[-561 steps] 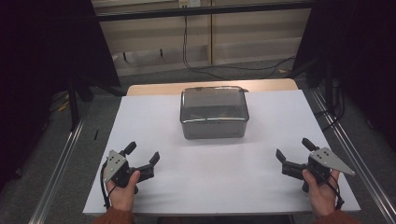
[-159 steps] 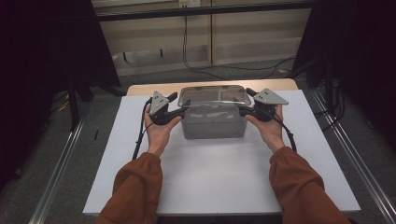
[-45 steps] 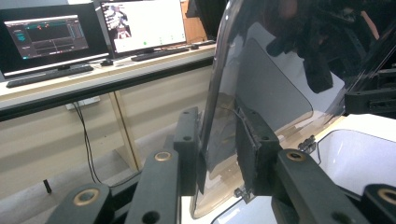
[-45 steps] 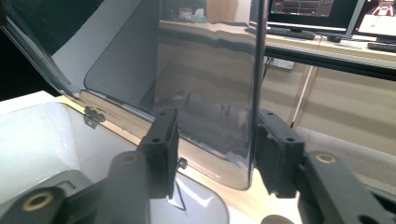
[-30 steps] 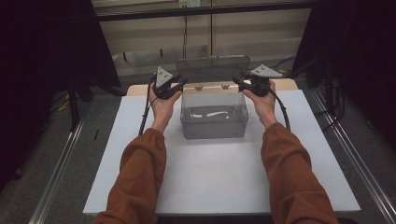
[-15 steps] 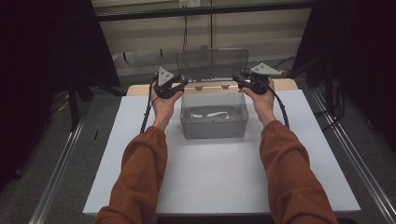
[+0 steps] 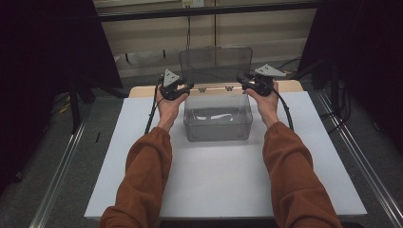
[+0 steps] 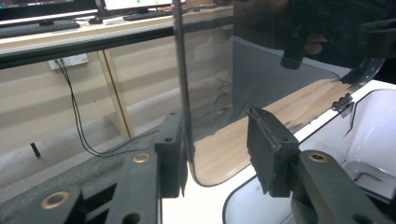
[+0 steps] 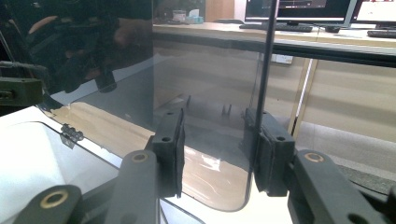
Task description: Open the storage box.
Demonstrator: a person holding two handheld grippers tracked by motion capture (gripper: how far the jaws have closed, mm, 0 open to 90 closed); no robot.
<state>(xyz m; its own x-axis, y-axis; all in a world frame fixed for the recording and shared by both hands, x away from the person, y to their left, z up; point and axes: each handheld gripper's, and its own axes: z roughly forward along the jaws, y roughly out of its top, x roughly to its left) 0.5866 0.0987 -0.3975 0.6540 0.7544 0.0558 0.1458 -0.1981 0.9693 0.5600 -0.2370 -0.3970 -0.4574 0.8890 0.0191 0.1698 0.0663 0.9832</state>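
box: we've got a clear plastic box point(image 7: 217, 121) sitting toward the far middle of the white table point(image 7: 223, 185), open at the top

lid: the smoky see-through lid point(image 7: 215, 64) stands upright off the back edge, hinged there on two small hinges point(image 7: 229, 88)

left gripper: our left gripper point(image 7: 184, 88) is up at the lid's left edge. In the left gripper view point(image 8: 217, 149) the edge runs between the jaws, right up against the left pad point(image 8: 173, 158), while the right pad point(image 8: 271, 149) sits clear of it. The jaws have just been easing apart, so we'd call that one loose, not pinching

right gripper: our right gripper point(image 7: 243, 84) is at the lid's right edge. In the right gripper view point(image 9: 215, 149) the edge lies against the right pad point(image 9: 266, 149), the left pad point(image 9: 170, 151) stands off the panel with a gap, so again no squeeze that we can see

hands: both hands point(image 7: 168, 107) reach in from the near side, flanking the box, sleeves rust-brown

behind: wooden desk front, a dangling cable point(image 8: 74, 116), monitors along the top
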